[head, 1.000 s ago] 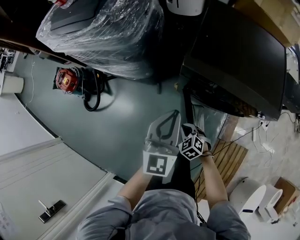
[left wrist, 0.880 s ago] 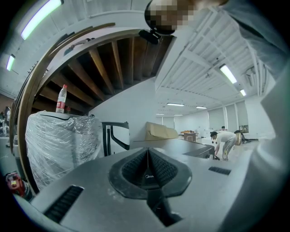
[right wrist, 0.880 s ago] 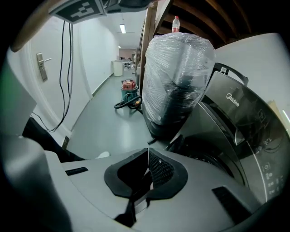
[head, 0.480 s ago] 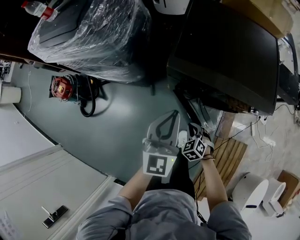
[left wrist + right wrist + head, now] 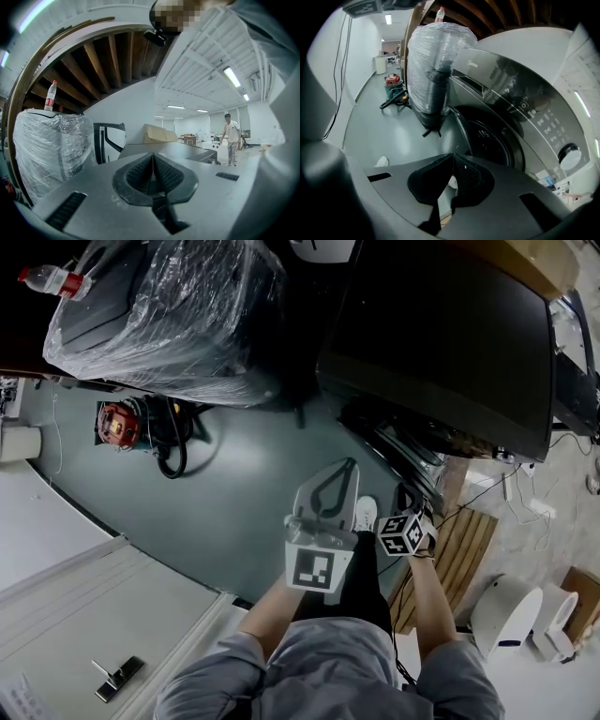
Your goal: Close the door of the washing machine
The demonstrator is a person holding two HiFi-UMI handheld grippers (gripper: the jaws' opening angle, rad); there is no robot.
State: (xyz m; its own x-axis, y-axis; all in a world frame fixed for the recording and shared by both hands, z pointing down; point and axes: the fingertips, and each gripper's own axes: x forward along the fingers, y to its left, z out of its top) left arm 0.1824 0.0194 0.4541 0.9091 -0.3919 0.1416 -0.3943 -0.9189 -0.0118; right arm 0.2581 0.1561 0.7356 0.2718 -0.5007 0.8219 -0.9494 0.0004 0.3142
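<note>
The dark washing machine [image 5: 450, 343] stands at the upper right of the head view. Its round door [image 5: 401, 451] hangs open towards the floor. In the right gripper view the drum opening [image 5: 490, 140] shows dark, with the door [image 5: 458, 123] seen edge-on to its left. My right gripper [image 5: 405, 502] is shut and empty. It points down just in front of the door, and its jaws [image 5: 452, 157] are apart from it. My left gripper [image 5: 351, 465] is shut too, holds nothing, and is level beside the right one. The machine's top [image 5: 164, 149] lies beyond the left gripper [image 5: 153, 157].
A plastic-wrapped appliance [image 5: 169, 315] with a bottle [image 5: 52, 279] on it stands left of the machine. A red vacuum [image 5: 117, 423] and hose lie on the floor. A wooden pallet [image 5: 459, 559] is at the right. A white door [image 5: 84, 615] is at the lower left. A person [image 5: 231, 138] stands far off.
My right gripper has moved right and down, away from the left gripper and closer to the open door. The head view has shifted a little, so the machine sits further left.
</note>
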